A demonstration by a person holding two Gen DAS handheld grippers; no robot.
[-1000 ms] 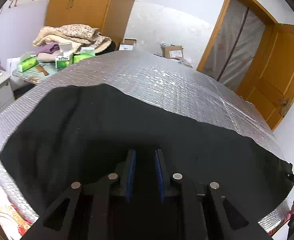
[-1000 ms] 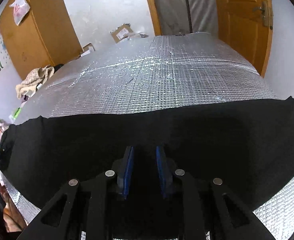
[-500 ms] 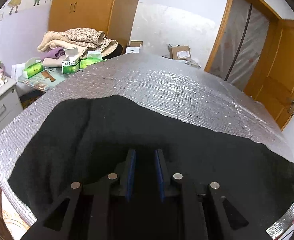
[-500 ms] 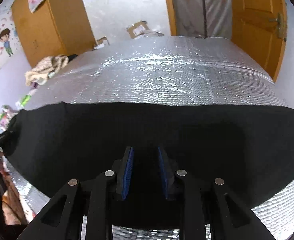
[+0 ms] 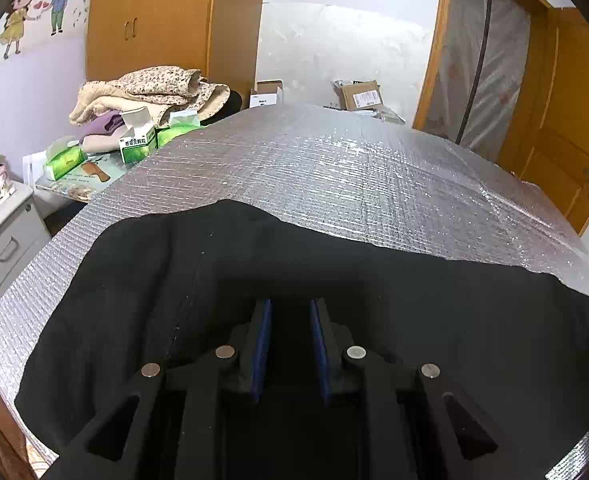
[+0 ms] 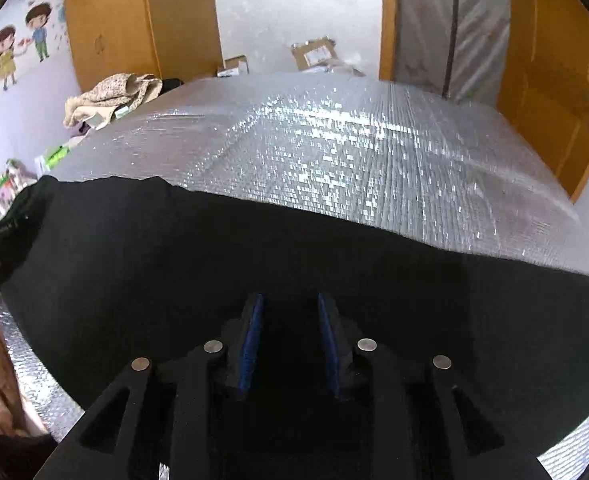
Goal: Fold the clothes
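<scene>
From the left wrist, the black garment (image 5: 334, 300) lies spread across the near part of the silver quilted cover (image 5: 354, 176), its far edge curving over the foil. A second ago it reached nearer the cover's left rim; now more foil shows on that side, so the camera has shifted over the cloth. The left gripper (image 5: 290, 312) points down at the dark fabric with its blue pads (image 5: 263, 344) set a little apart; against black on black, it cannot be told whether cloth sits between them. Folded blankets (image 5: 150, 92) and tissue boxes (image 5: 136, 144) sit well beyond, on a side table.

From the right wrist, the same garment (image 6: 254, 264) fills the lower frame, and its far edge now slopes down to the right where earlier it ran nearly level. The right gripper (image 6: 290, 308) is opening, pads (image 6: 250, 340) wider apart than a second ago; whether fabric lies between them is unclear. This looks like a release after laying the garment flat, with the folds themselves not yet made.
</scene>
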